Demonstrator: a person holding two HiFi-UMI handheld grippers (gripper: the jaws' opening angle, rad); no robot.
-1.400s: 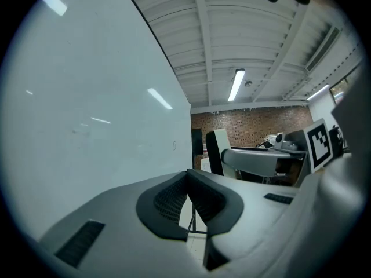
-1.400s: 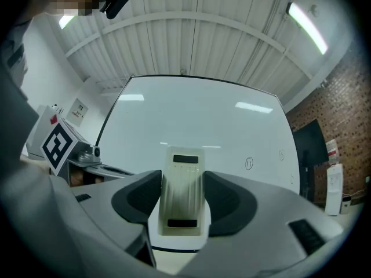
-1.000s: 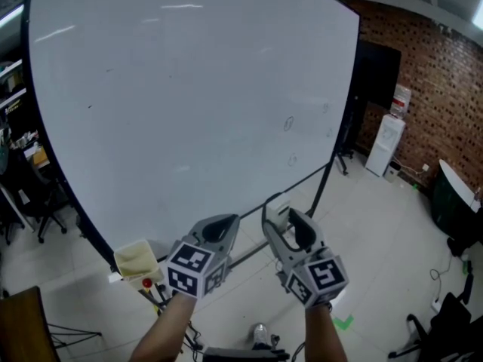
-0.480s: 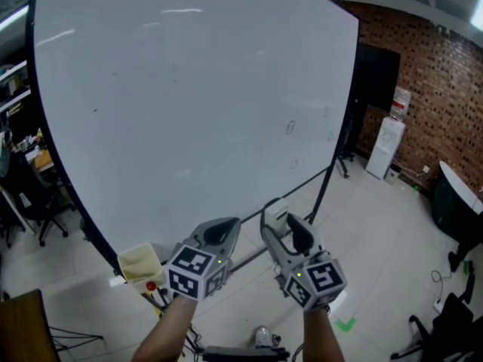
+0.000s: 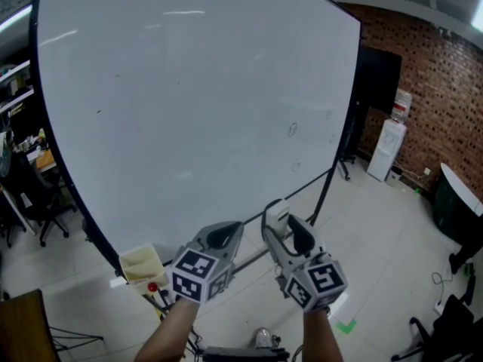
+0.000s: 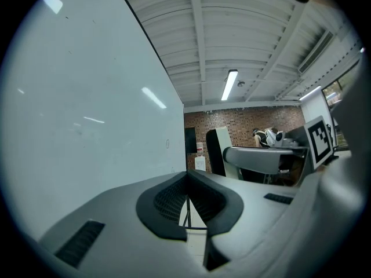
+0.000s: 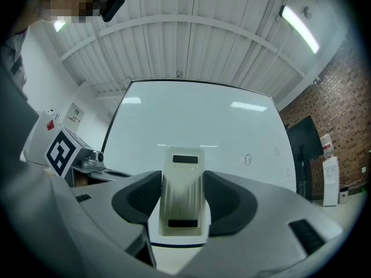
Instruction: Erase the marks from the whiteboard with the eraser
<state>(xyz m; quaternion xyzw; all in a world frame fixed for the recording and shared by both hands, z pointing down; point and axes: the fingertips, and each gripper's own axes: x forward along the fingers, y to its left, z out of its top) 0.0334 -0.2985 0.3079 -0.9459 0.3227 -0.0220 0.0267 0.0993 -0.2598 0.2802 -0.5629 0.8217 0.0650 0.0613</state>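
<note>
Right tongs (image 5: pixel 278 222) clamp the eraser (image 7: pixel 183 193), long axis forward. Left tongs (image 6: pixel 186 198) pressed together, empty. Marks (image 5: pixel 292 129), apparently small circles, lie up-right on the whiteboard (image 5: pixel 189 104), nearer the right tongs.

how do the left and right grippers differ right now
The left gripper is shut on nothing, its jaws meeting; the right gripper is shut on the white eraser. The left gripper looks along the whiteboard at a slant; the right gripper faces it squarely. Both sit by the whiteboard's lower edge.
</note>
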